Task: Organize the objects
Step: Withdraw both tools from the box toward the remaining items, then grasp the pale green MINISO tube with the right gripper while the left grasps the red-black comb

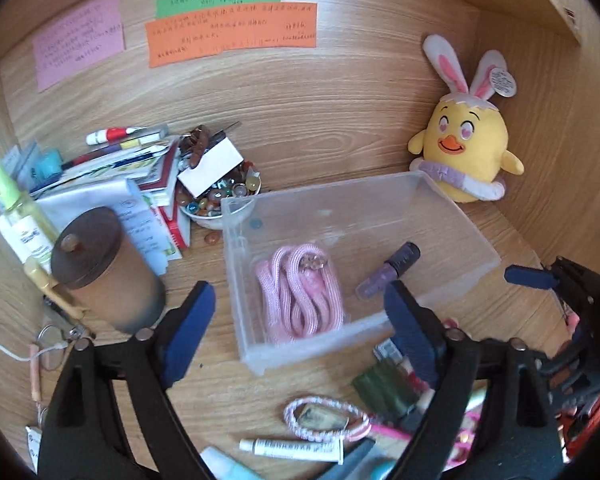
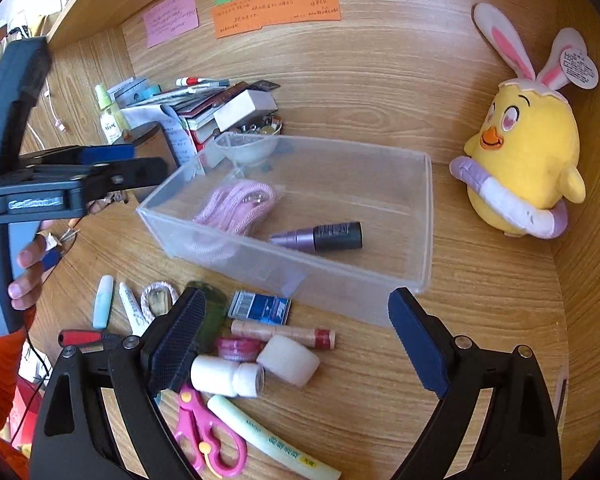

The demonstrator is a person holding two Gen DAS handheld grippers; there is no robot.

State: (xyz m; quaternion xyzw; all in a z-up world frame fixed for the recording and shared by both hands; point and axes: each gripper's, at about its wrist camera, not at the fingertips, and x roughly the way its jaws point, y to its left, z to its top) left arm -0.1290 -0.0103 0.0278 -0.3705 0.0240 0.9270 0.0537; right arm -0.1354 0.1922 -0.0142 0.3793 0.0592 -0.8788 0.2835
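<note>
Both my tools are spread apart, empty. I would lower the right tool (image 2: 296,344) squarely over the white bottle (image 2: 226,374), then lift it into the clear bin (image 2: 380,292).

Clear plastic bin (image 2: 400,280) upright on the wooden desk, holding coiled pink rope (image 2: 236,204) at its left end; purple-and-black tube (image 2: 320,236) lying flat beside it; loose small items (image 2: 260,344) scattered just in front.

Wooden bench (image 2: 480,320) carries clear bin (image 2: 416,276), plush chick (image 2: 528,152), pink scissors (image 2: 208,436), white bottle (image 2: 228,374), brown jar (image 1: 108,276), book pile (image 1: 140,184).
</note>
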